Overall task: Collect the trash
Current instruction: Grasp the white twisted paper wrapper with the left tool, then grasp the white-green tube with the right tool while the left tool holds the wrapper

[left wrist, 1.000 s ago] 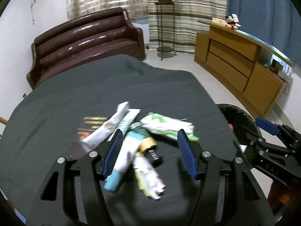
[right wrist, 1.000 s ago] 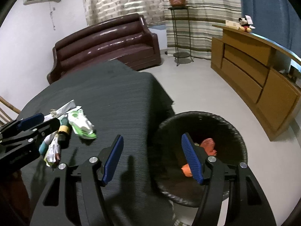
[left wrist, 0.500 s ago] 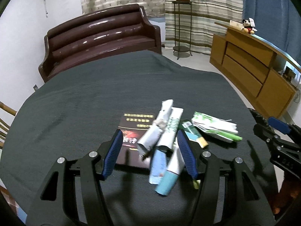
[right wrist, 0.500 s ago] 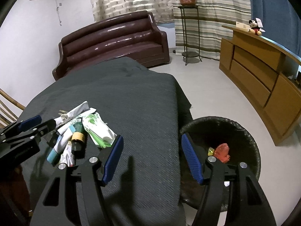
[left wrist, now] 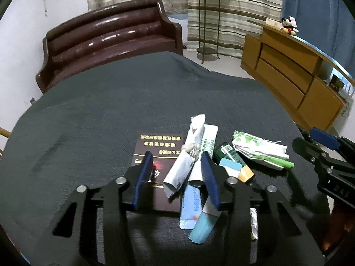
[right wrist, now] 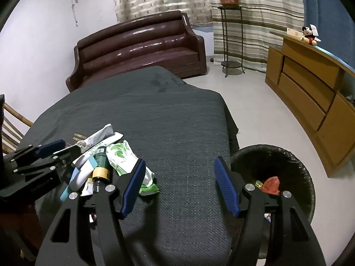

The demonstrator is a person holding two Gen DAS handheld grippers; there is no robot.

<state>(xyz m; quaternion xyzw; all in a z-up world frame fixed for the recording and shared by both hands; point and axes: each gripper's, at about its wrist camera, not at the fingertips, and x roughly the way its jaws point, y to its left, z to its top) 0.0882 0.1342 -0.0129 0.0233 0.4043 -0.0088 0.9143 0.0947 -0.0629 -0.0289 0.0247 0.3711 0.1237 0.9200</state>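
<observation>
Left gripper [left wrist: 177, 173]: jaws just been closing around the crumpled white-and-silver foil wrapper [left wrist: 186, 155], not yet clamped. Wrapper lies in the trash pile on the dark-clothed table [left wrist: 111, 110]. Judged light, crinkly, slippery; pinch mid-length. Right gripper [right wrist: 179, 184] apart, empty.

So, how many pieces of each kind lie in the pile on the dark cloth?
Tubes: 3
Packets or wrappers: 3
Dark booklet: 1
Total: 7 that show; the pieces overlap, so more may be hidden.
</observation>
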